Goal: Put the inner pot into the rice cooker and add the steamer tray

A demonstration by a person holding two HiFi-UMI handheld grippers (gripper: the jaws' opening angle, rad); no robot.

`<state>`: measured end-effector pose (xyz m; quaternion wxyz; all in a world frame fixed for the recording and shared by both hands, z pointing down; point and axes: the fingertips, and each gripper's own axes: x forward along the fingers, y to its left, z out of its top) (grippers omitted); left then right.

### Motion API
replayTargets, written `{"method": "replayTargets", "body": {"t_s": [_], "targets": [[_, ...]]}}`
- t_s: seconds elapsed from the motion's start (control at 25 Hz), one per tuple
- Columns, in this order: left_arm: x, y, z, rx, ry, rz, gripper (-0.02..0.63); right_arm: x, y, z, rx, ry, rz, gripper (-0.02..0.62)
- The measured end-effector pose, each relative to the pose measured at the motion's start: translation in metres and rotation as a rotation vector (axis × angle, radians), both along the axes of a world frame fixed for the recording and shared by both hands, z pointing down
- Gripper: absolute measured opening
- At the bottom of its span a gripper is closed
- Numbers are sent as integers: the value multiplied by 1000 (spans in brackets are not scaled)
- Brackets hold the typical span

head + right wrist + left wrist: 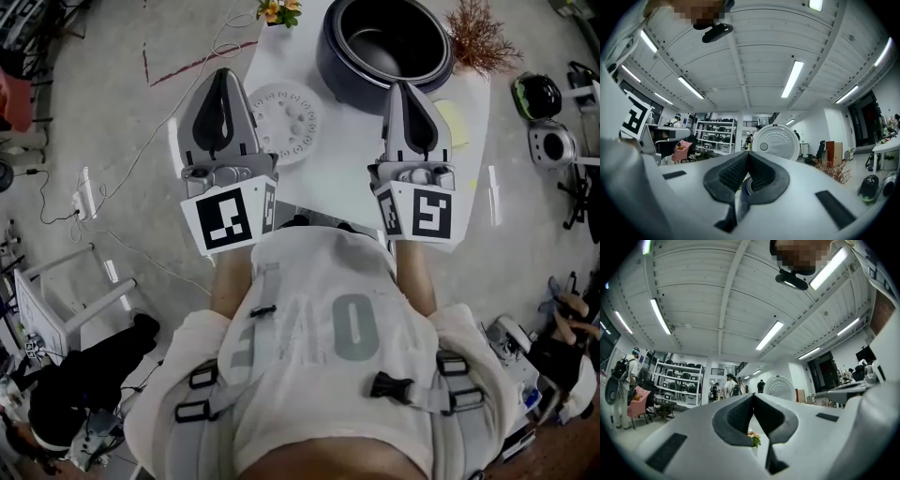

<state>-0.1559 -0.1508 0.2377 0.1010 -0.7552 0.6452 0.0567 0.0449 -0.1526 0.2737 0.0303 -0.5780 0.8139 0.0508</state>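
The dark blue rice cooker (384, 47) stands at the far edge of the white table (337, 155), lid up; its hollow is dark and I cannot tell whether the inner pot sits in it. The white round steamer tray (281, 120), full of small holes, lies flat on the table left of the cooker. My left gripper (222, 75) hangs over the table's left edge beside the tray, shut and empty. Just in front of the cooker, my right gripper (404, 86) is also shut and empty. The raised white lid (775, 142) shows beyond the shut jaws in the right gripper view.
A small pot of flowers (279, 11) stands at the table's far left corner and a dried reddish plant (480, 39) right of the cooker. A yellow patch (453, 122) lies by my right gripper. Other cookers (551, 142) sit on the floor at right, a white rack (56, 291) at left.
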Motion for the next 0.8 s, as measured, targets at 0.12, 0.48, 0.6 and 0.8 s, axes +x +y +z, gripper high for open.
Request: {"method": "replayTargets", "body": {"t_s": [0.12,0.48,0.6,0.8], "targets": [[-10,-1,1,-2,11,-11,21,-7,-2,1,-8,-7,-11,9],[-47,-25,50,-131,187,53,160,-14,-23,52,-208,-154,-81,159],[-68,-37,104,-252,293,48,218,-13,-29,97,-343,-231,-88,204],[-100,-29,207,-498,493,-28,216,-16,-36,181,-591,-395,-81,216]]}}
